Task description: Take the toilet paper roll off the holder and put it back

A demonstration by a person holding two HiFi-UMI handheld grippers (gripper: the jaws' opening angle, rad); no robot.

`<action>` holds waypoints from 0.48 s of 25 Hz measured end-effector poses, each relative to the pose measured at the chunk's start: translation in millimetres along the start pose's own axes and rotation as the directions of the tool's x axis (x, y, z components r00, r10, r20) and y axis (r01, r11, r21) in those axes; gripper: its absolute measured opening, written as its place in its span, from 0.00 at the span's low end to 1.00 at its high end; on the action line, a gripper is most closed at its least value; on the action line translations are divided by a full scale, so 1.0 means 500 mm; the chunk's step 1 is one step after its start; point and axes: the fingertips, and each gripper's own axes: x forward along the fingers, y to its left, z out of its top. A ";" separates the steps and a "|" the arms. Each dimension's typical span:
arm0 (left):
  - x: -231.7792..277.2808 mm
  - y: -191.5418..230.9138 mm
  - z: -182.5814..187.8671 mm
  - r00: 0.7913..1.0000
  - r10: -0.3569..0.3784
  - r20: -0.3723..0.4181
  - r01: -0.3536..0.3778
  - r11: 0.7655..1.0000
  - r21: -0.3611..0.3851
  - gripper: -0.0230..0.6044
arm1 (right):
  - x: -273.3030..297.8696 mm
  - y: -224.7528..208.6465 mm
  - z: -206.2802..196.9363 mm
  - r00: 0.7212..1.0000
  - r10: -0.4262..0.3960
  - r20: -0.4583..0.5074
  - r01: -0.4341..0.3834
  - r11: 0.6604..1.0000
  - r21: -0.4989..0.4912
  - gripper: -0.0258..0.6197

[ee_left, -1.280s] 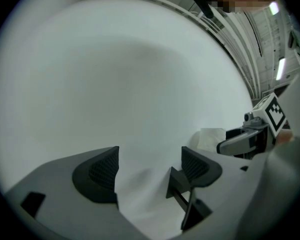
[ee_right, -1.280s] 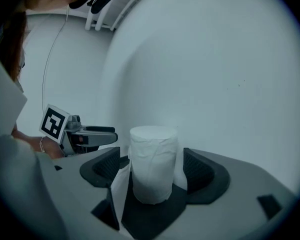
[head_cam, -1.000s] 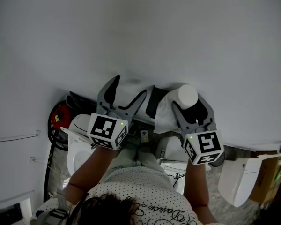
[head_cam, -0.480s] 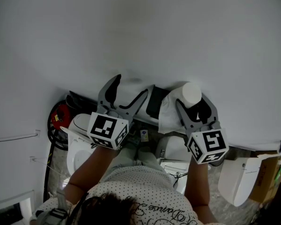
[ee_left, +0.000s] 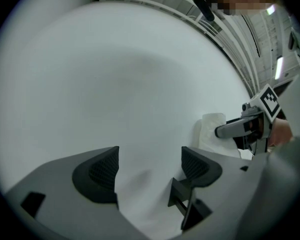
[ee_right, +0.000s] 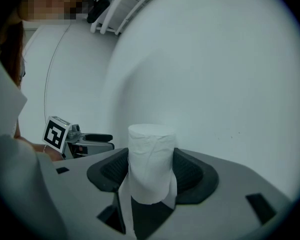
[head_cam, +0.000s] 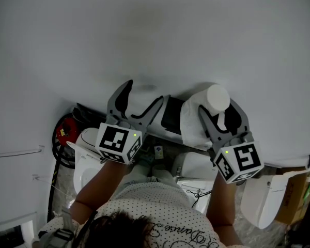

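right gripper (ee_right: 151, 176) clamped on the roll (ee_right: 150, 146), a pad on each side; roll upright, loose tail hanging under it, close to the white wall (head_cam: 144, 30). just left of the roll's tail: dark fixture (head_cam: 171, 113) on the wall. further left: left gripper (head_cam: 143, 94), jaws apart, only wall between them. well below-left of the roll: red object (head_cam: 67, 130).
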 end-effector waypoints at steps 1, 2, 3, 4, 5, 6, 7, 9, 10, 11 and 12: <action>0.000 0.000 0.006 1.000 0.002 0.007 -0.002 1.000 0.004 0.63 | -0.001 0.001 0.006 1.000 0.002 0.007 -0.002 1.000 -0.002 0.47; 0.000 0.000 0.012 1.000 0.002 0.013 -0.002 1.000 0.008 0.63 | -0.003 0.002 0.011 1.000 0.003 0.013 -0.003 1.000 -0.005 0.47; 0.000 -0.001 0.017 1.000 0.000 0.017 -0.001 1.000 0.013 0.63 | -0.005 0.002 0.015 1.000 0.003 0.017 -0.003 1.000 -0.007 0.47; 0.001 -0.003 0.021 1.000 -0.002 0.021 0.002 1.000 0.016 0.63 | -0.007 0.003 0.018 1.000 0.003 0.021 -0.003 1.000 -0.009 0.47; 0.002 -0.004 0.025 1.000 -0.005 0.025 0.004 1.000 0.019 0.63 | -0.010 0.004 0.020 1.000 0.003 0.023 -0.003 1.000 -0.010 0.47; 0.003 -0.006 0.028 1.000 -0.008 0.029 0.007 1.000 0.020 0.63 | -0.014 0.005 0.022 1.000 0.002 0.025 -0.002 1.000 -0.012 0.47; 0.004 -0.009 0.031 0.999 -0.011 0.032 0.010 1.000 0.021 0.63 | -0.017 0.006 0.024 1.000 0.001 0.028 -0.001 1.000 -0.013 0.47; 0.007 -0.017 0.036 0.999 -0.022 0.035 0.021 0.999 0.023 0.63 | -0.027 0.005 0.028 0.999 -0.006 0.032 0.007 1.000 -0.015 0.47; 0.009 -0.023 0.038 0.999 -0.030 0.036 0.029 0.999 0.025 0.63 | -0.033 0.003 0.029 0.999 -0.012 0.033 0.012 1.000 -0.015 0.47; 0.011 -0.029 0.040 0.999 -0.038 0.036 0.037 0.999 0.026 0.63 | -0.040 0.002 0.030 0.999 -0.019 0.034 0.020 1.000 -0.015 0.47; 0.012 -0.036 0.041 0.998 -0.047 0.037 0.046 0.999 0.026 0.63 | -0.046 0.000 0.030 0.999 -0.027 0.033 0.028 1.000 -0.015 0.47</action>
